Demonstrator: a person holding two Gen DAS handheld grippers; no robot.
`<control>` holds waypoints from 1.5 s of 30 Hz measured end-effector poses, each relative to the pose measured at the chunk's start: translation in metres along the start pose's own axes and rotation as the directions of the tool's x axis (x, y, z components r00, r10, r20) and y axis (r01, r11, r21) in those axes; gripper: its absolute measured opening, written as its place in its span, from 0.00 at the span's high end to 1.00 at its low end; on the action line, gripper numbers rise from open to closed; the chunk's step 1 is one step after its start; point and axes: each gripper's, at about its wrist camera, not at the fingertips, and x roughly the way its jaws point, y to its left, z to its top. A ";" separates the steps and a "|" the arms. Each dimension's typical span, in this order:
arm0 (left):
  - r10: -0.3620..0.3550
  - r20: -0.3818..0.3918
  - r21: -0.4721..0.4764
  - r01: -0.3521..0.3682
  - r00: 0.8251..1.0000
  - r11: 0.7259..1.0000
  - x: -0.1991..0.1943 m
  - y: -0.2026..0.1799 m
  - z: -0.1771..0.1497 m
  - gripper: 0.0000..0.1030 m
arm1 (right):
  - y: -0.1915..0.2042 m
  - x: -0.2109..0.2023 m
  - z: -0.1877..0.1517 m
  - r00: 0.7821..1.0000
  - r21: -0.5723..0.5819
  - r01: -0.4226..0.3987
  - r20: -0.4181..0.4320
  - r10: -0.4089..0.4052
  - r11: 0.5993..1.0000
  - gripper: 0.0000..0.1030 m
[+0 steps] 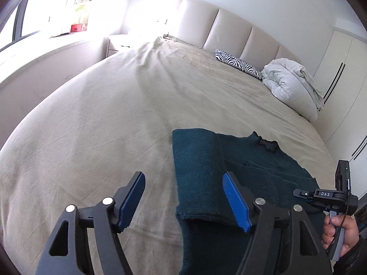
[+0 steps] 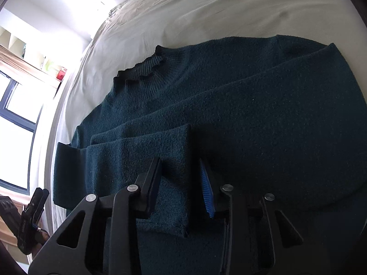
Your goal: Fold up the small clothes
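Teal knit sweater (image 2: 229, 105) on bed (image 1: 91, 126): soft, floppy. Right tongs (image 2: 181, 183) straddle folded sleeve cuff (image 2: 146, 160), grip unclear; left tongs (image 1: 183, 199) released. Pinch your cuff edge.

Sweater (image 2: 252, 114) lies flat on bed (image 1: 91, 126), under right tool (image 2: 181, 183). Sleeve (image 2: 142, 160) folded over sweater body. Pillow (image 1: 238, 65) and duvet (image 1: 291, 84) well beyond left tool (image 1: 183, 199).

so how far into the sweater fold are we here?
Done: the dark green sweater lies flat on the bed with both sleeves folded across its body. In hand: nothing; the left gripper is open over the sleeve's edge, and the right gripper straddles a cuff without pinching it. Left: folding the body over.
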 end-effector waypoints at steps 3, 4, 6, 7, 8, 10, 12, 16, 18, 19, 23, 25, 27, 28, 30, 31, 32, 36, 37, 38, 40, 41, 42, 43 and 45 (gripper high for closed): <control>0.001 -0.017 -0.040 -0.002 1.000 0.999 0.010 0.014 0.007 0.36 | 0.012 -0.006 0.002 0.999 -0.068 0.028 0.027 -0.027 0.997 0.93; 0.008 -0.019 -0.039 -0.009 1.000 0.999 0.012 0.015 0.010 0.36 | 0.015 -0.011 0.004 0.998 -0.089 0.033 0.048 -0.029 0.995 0.93; 0.014 -0.023 -0.027 -0.014 1.000 1.000 0.020 0.013 0.014 0.36 | 0.019 -0.029 0.006 0.995 -0.113 0.041 0.092 -0.030 0.993 0.93; 0.013 -0.032 -0.022 -0.014 0.999 1.000 0.025 0.011 0.016 0.36 | 0.019 -0.034 0.009 0.994 -0.119 0.044 0.109 -0.031 0.992 0.93; 0.012 -0.037 -0.017 -0.012 0.999 1.000 0.029 0.010 0.018 0.36 | 0.019 -0.038 0.013 0.992 -0.125 0.044 0.121 -0.029 0.991 0.93; 0.021 -0.045 0.000 -0.021 0.999 1.000 0.038 0.006 0.020 0.36 | 0.015 -0.046 0.018 0.988 -0.134 0.069 0.149 -0.049 0.989 0.93; 0.030 -0.076 0.000 -0.030 0.997 1.000 0.053 0.003 0.022 0.36 | 0.007 -0.045 0.022 0.988 -0.128 0.064 0.147 -0.045 0.990 0.93; 0.050 -0.112 0.003 -0.050 0.992 0.999 0.073 0.001 0.027 0.36 | -0.008 -0.031 0.020 0.992 -0.121 0.065 0.119 -0.051 0.991 0.93; 0.041 -0.125 0.001 -0.041 0.991 0.999 0.081 -0.001 0.032 0.36 | -0.013 -0.027 0.019 0.991 -0.112 0.046 0.126 -0.031 0.993 0.93; 0.046 -0.125 0.007 -0.045 0.991 0.999 0.086 -0.001 0.035 0.36 | -0.014 -0.025 0.019 0.991 -0.109 0.039 0.129 -0.024 0.993 0.93; 0.070 -0.161 0.039 -0.064 0.985 0.997 0.113 -0.005 0.045 0.63 | -0.016 -0.024 0.018 0.991 -0.126 0.034 0.131 -0.018 0.991 0.93; 0.077 -0.189 0.054 -0.067 0.979 0.996 0.126 -0.008 0.043 0.70 | -0.019 -0.025 0.017 0.991 -0.128 0.032 0.130 -0.015 0.991 0.93; 0.085 -0.178 0.090 -0.069 0.980 0.994 0.128 -0.014 0.040 0.77 | -0.020 -0.021 0.017 0.992 -0.129 0.033 0.128 -0.016 0.991 0.93; 0.096 -0.170 0.111 -0.078 0.981 0.991 0.128 -0.016 0.038 0.80 | -0.019 -0.017 0.018 0.992 -0.131 0.037 0.127 -0.021 0.991 0.93; 0.117 -0.144 0.139 -0.097 0.983 0.986 0.127 -0.017 0.034 0.87 | -0.022 -0.014 0.018 0.991 -0.131 0.056 0.128 -0.039 0.990 0.93; 0.112 -0.139 0.135 -0.093 0.984 0.986 0.128 -0.015 0.033 0.89 | -0.024 -0.012 0.018 0.991 -0.124 0.061 0.126 -0.046 0.990 0.93; 0.105 -0.137 0.128 -0.088 0.985 0.988 0.129 -0.012 0.032 0.90 | -0.026 -0.010 0.018 0.991 -0.114 0.061 0.127 -0.046 0.992 0.93; 0.109 -0.129 0.133 -0.091 0.986 0.987 0.133 -0.008 0.031 0.90 | -0.034 -0.007 0.017 0.988 -0.076 0.057 0.145 -0.046 0.995 0.94; 0.109 -0.127 0.133 -0.092 0.986 0.987 0.134 -0.008 0.031 0.90 | -0.037 -0.006 0.017 0.988 -0.062 0.048 0.148 -0.038 0.997 0.94; 0.110 -0.129 0.132 -0.093 0.986 0.987 0.135 -0.008 0.031 0.90 | -0.042 -0.005 0.017 0.988 -0.049 0.036 0.150 -0.028 0.998 0.94; 0.105 -0.123 0.129 -0.089 0.987 0.988 0.130 -0.009 0.033 0.88 | -0.047 -0.003 0.016 0.988 -0.038 0.015 0.154 -0.009 0.999 0.95; 0.107 -0.118 0.130 -0.092 0.987 0.987 0.123 -0.010 0.033 0.87 | -0.047 -0.004 0.015 0.988 -0.040 0.011 0.155 -0.005 0.999 0.94; 0.115 -0.107 0.133 -0.100 0.988 0.986 0.113 -0.011 0.032 0.87 | -0.046 -0.007 0.014 0.988 -0.039 0.007 0.155 -0.001 0.999 0.92; 0.109 -0.090 0.133 -0.097 0.990 0.986 0.101 -0.012 0.031 0.87 | -0.045 -0.011 0.013 0.989 -0.034 0.000 0.147 0.005 0.999 0.91; 0.079 -0.057 0.134 -0.070 0.995 0.989 0.075 -0.016 0.024 0.83 | -0.041 -0.021 0.009 0.992 -0.029 0.007 0.129 -0.003 1.000 0.86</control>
